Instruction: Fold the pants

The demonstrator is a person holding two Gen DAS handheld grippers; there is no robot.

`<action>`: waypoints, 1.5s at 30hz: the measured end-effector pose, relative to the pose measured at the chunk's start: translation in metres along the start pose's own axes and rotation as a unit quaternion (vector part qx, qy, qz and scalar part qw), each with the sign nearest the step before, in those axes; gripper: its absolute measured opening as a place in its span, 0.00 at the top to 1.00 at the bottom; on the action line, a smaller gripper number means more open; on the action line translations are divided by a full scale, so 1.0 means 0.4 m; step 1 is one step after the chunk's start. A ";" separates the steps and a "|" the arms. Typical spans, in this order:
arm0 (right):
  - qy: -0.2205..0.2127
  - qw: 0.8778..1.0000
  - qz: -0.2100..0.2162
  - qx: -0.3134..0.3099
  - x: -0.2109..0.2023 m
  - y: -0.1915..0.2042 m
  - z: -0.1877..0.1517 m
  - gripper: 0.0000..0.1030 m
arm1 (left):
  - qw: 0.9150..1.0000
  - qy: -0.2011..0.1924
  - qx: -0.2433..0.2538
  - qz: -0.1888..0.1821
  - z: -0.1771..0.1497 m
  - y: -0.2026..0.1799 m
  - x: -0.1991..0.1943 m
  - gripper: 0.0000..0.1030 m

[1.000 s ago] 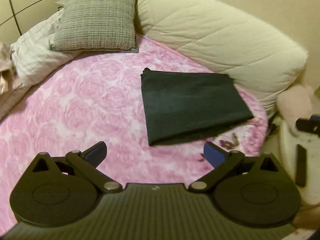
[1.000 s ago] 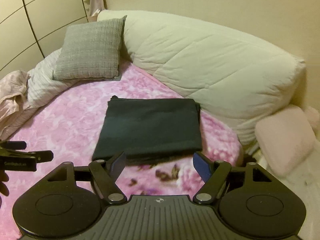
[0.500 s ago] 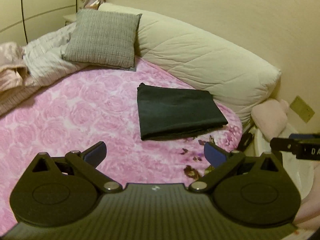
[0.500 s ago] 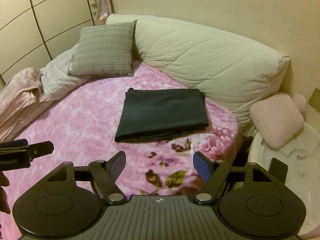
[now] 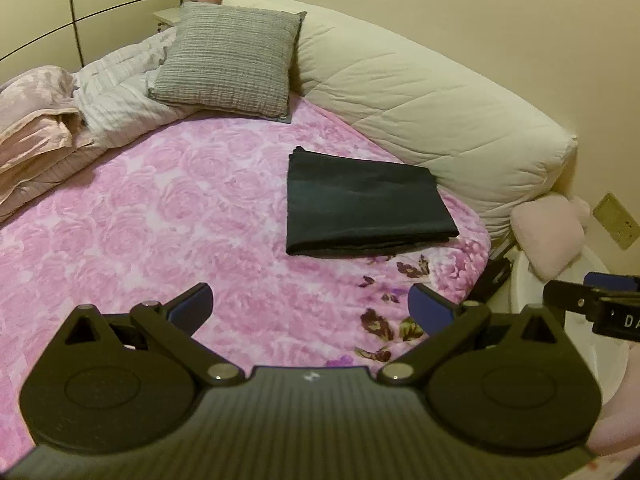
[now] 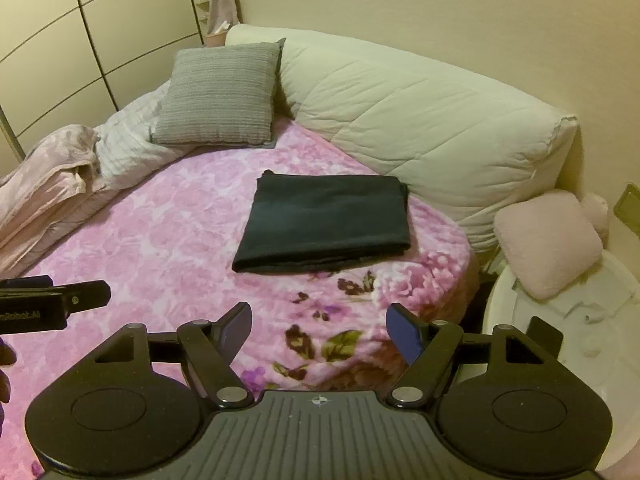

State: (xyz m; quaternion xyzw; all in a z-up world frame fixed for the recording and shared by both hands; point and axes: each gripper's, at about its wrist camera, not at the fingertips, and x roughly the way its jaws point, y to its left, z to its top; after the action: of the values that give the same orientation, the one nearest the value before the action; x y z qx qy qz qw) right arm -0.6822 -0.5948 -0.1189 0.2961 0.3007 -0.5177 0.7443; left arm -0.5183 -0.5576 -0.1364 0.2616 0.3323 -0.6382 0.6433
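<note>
On the bed, a pink rose blanket [image 5: 168, 216] covers the whole surface, with a cream duvet [image 5: 420, 92] rolled along its far edge. A grey pillow [image 6: 218, 94] leans at the back, beside striped and pink bedding. Near the duvet lie the pants [image 6: 326, 222], dark and folded into a flat rectangle, touching no gripper. A small pink cushion [image 6: 546, 242] sits off the bed's right side. Well short of the pants, the left gripper [image 5: 310, 310] hangs with jaws spread and nothing between them; the right gripper [image 6: 320, 330] is likewise spread and empty.
</note>
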 end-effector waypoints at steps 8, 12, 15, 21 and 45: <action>-0.001 1.000 0.007 -0.013 -0.008 -0.005 0.021 0.31 | 1.000 0.007 -0.021 -0.002 0.003 -0.023 -0.007 0.01; 0.006 1.000 0.005 -0.021 -0.009 -0.006 0.023 0.31 | 1.000 0.011 -0.028 0.006 -0.005 -0.040 -0.006 0.01; 0.011 1.000 0.003 -0.024 -0.008 -0.007 0.020 0.31 | 1.000 0.010 -0.014 0.015 -0.013 -0.059 -0.010 0.01; 0.015 1.000 -0.006 -0.021 -0.012 -0.013 0.023 0.31 | 1.000 0.017 -0.006 0.015 -0.020 -0.086 -0.008 0.01; 0.017 1.000 -0.012 -0.003 0.005 -0.017 0.053 0.19 | 1.000 0.019 0.015 0.018 0.005 -0.126 0.032 0.01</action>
State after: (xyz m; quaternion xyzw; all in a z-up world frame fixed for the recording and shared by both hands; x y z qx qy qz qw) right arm -0.6851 -0.6139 -0.1075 0.2986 0.3184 -0.5209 0.7336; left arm -0.5689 -0.5701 -0.1404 0.2897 0.3299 -0.6261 0.6444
